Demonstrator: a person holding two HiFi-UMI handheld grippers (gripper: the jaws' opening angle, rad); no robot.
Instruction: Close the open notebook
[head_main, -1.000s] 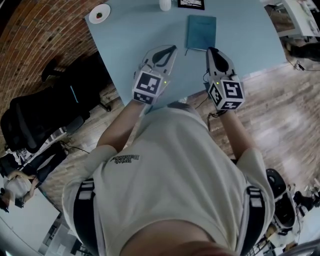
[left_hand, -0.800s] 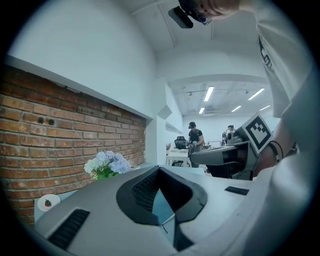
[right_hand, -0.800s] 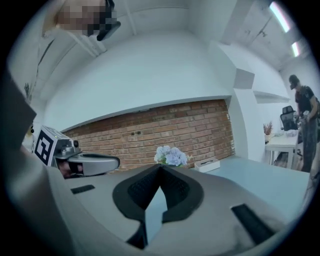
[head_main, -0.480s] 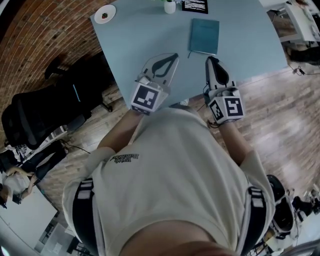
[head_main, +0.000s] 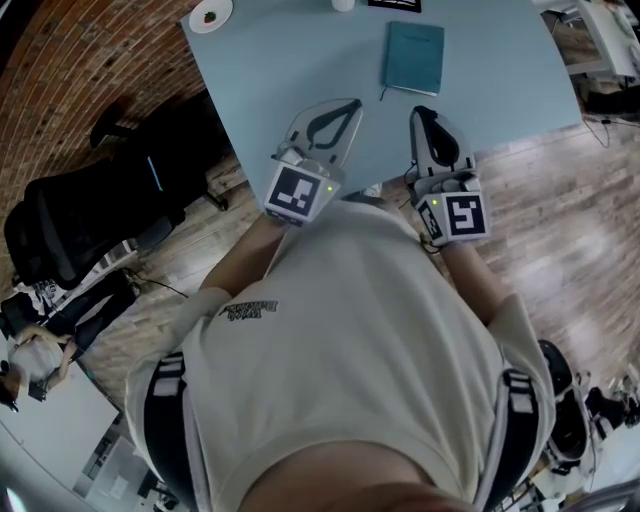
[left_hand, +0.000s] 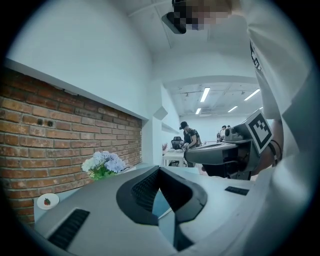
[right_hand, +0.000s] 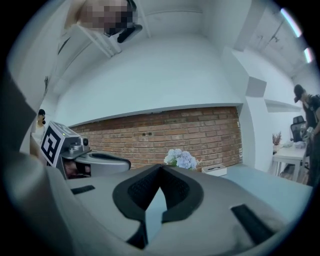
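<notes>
Teal notebook (head_main: 413, 58), closed, flat on the pale blue table (head_main: 280, 70).

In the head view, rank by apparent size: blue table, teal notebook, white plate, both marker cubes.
1. Blue table, by far.
2. Teal notebook, left marker cube and right marker cube look alike; the cubes are nearer the camera, so unranked.
3. White plate, smallest.

Teal notebook (head_main: 413, 58) against a pale blue table (head_main: 290, 70); red-brown brick wall (head_main: 90, 60). The left gripper (head_main: 350, 103) and right gripper (head_main: 420, 113) are grey with black pads, their markers (head_main: 298, 190) checked black and white. Cream shirt (head_main: 350, 340); brown plank floor (head_main: 560, 220).
</notes>
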